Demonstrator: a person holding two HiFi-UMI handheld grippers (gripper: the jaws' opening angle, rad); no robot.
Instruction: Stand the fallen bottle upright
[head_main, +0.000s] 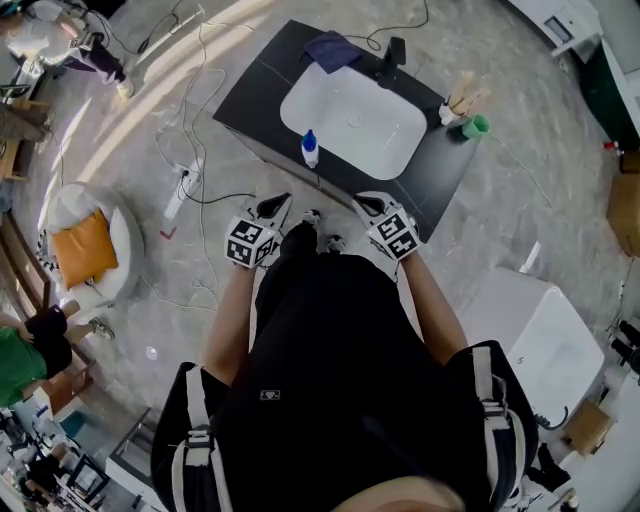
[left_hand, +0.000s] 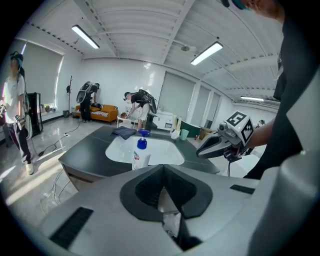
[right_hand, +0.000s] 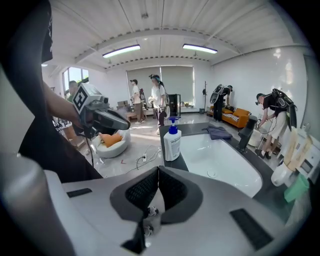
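Note:
A white pump bottle with a blue top (head_main: 310, 148) stands upright on the dark counter (head_main: 258, 85), at the front left edge of the white sink (head_main: 352, 122). It also shows as the bottle (left_hand: 141, 155) and the bottle (right_hand: 172, 143) in the gripper views. My left gripper (head_main: 277, 206) and right gripper (head_main: 366, 204) hang side by side in front of the counter, close to my body and well short of the bottle. The left gripper (left_hand: 162, 168) is shut with nothing between its jaws. The right gripper (right_hand: 157, 170) is likewise shut and empty.
A dark cloth (head_main: 335, 48) and a black faucet (head_main: 390, 58) are at the sink's far side, a green cup (head_main: 476, 126) and toiletries at its right. A power strip (head_main: 180, 188) and cables lie on the floor at left, near a round seat with an orange cushion (head_main: 84, 250). Other people stand around the room.

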